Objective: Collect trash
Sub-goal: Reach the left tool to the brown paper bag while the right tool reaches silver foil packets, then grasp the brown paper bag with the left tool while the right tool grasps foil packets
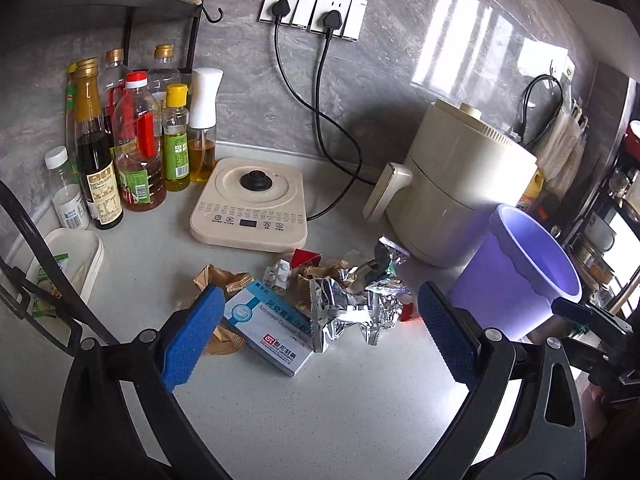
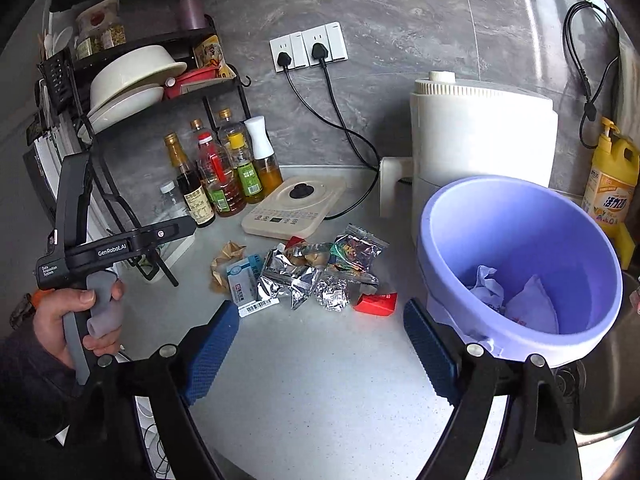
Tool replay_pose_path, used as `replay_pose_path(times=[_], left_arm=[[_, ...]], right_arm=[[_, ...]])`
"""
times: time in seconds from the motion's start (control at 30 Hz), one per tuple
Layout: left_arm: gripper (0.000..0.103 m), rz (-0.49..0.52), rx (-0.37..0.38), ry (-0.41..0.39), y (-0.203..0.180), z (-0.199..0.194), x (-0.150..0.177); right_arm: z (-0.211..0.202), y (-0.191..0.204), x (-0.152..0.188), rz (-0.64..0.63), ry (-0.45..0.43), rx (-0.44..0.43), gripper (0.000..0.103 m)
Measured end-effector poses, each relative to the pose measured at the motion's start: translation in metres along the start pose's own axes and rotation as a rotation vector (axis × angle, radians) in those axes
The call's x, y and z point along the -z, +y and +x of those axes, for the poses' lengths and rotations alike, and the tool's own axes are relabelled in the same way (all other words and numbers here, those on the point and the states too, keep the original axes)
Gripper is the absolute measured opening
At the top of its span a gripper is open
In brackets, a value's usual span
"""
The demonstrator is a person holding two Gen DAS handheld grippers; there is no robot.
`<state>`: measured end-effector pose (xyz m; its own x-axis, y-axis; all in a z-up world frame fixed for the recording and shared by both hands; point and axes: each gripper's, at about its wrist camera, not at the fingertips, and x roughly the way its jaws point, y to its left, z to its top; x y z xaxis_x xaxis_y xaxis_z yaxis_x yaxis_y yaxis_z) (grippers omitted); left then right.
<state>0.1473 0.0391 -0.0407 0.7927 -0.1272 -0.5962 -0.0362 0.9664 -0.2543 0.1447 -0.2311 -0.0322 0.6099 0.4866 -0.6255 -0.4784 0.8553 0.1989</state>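
Observation:
A heap of trash lies on the grey counter: a blue-and-white medicine box, silver foil wrappers, brown crumpled paper, a colourful foil packet and a small red carton. A purple bin stands to the right of the heap with crumpled paper inside. My left gripper is open, just above and in front of the box and foil. My right gripper is open and empty, in front of the heap, beside the bin.
A cream air fryer stands behind the bin. A cream kettle base sits behind the heap. Oil and sauce bottles stand at the left. A yellow detergent bottle is at the right. A white container sits at the left edge.

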Motion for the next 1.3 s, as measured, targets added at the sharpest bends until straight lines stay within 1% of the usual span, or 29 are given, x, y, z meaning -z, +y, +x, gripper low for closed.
replay_pose_path(times=[0.1,0.2,0.27,0.3,0.37,0.4,0.47,0.53,0.6,0.7,0.77,0.83,0.9,0.93,0.97,1.0,1.03,1.07,1.1,1.17,1.3], left_arm=[[0.096,-0.021,0.030,0.019,0.015,0.008,0.002],[0.096,-0.010,0.030,0.052,0.026,0.021,0.006],[0.095,-0.019,-0.007,0.066,0.037,0.028,0.009],[0.094,-0.041,-0.029,0.072,0.044,0.032,0.012],[0.088,-0.073,-0.039,0.097,0.057,0.043,0.017],[0.087,-0.076,-0.057,0.103,0.061,0.048,0.020],[0.080,-0.097,-0.077,0.120,0.070,0.058,0.025],[0.076,-0.110,-0.101,0.130,0.077,0.067,0.030],[0.075,-0.129,-0.136,0.133,0.083,0.075,0.035],[0.075,-0.191,-0.155,0.141,0.093,0.084,0.040],[0.071,-0.246,-0.159,0.134,0.100,0.087,0.043],[0.069,-0.264,-0.180,0.129,0.100,0.093,0.044],[0.061,-0.274,-0.181,0.150,0.100,0.103,0.046],[0.053,-0.282,-0.181,0.166,0.101,0.107,0.048],[0.049,-0.295,-0.170,0.166,0.101,0.109,0.049],[0.042,-0.309,-0.157,0.158,0.102,0.108,0.049],[0.024,-0.314,-0.140,0.155,0.101,0.107,0.048],[0.014,-0.300,-0.165,0.156,0.098,0.105,0.045],[0.014,-0.288,-0.193,0.151,0.095,0.101,0.044],[0.013,-0.305,-0.167,0.137,0.095,0.096,0.043],[0.013,-0.307,-0.175,0.097,0.094,0.078,0.043]], right_arm=[[0.016,0.013,-0.002,-0.003,0.018,0.019,0.080],[0.029,0.021,-0.003,0.004,0.036,0.028,0.078],[0.039,0.024,-0.003,0.006,0.049,0.037,0.077],[0.044,0.026,-0.003,0.003,0.058,0.047,0.075],[0.055,0.027,-0.004,0.001,0.072,0.067,0.074],[0.060,0.026,-0.005,0.004,0.081,0.076,0.073],[0.069,0.026,-0.007,0.005,0.098,0.087,0.070],[0.077,0.025,-0.007,0.001,0.115,0.098,0.067],[0.085,0.027,-0.008,-0.006,0.135,0.103,0.064],[0.098,0.033,-0.010,-0.038,0.160,0.100,0.063],[0.106,0.037,-0.012,-0.056,0.175,0.084,0.062],[0.114,0.042,-0.014,-0.081,0.195,0.080,0.061],[0.123,0.045,-0.016,-0.098,0.216,0.061,0.061],[0.127,0.046,-0.017,-0.112,0.225,0.056,0.061],[0.132,0.048,-0.018,-0.130,0.233,0.054,0.061],[0.137,0.050,-0.019,-0.150,0.242,0.050,0.062],[0.142,0.051,-0.019,-0.168,0.252,0.048,0.062],[0.147,0.052,-0.020,-0.183,0.264,0.047,0.062],[0.153,0.052,-0.020,-0.194,0.277,0.042,0.062],[0.158,0.052,-0.020,-0.202,0.288,0.036,0.062],[0.174,0.053,-0.019,-0.240,0.321,0.011,0.062]])
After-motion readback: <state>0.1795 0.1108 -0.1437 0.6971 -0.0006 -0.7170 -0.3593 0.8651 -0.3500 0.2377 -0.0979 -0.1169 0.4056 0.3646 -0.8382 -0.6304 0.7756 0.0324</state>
